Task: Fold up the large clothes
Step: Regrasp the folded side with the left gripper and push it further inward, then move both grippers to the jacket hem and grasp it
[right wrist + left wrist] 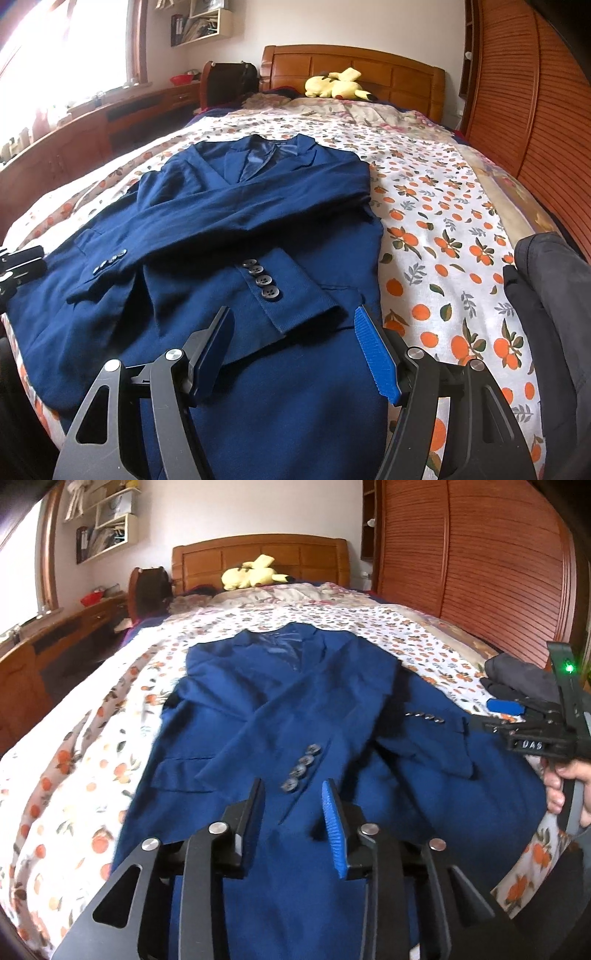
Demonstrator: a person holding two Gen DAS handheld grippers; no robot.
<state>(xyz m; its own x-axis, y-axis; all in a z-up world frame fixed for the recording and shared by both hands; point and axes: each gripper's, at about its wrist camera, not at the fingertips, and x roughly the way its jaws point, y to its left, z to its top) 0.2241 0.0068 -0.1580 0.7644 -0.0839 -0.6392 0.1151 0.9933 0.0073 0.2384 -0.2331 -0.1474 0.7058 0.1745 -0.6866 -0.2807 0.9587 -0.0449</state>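
A blue suit jacket (295,701) lies face up on the bed, collar toward the headboard, both sleeves folded across its front with their button cuffs (301,764) on top. It also shows in the right wrist view (236,221). My left gripper (293,794) is open and empty, just above the jacket's lower front near a cuff. My right gripper (293,321) is open and empty, above the lower hem beside the other sleeve cuff (264,282). The right gripper also shows at the right edge of the left wrist view (506,707).
The bed has an orange-print sheet (443,221) and a wooden headboard (258,554). A yellow plush toy (253,574) lies by the headboard. Dark folded clothes (546,295) sit at the right edge. A slatted wardrobe (480,554) stands on the right, a desk (74,627) on the left.
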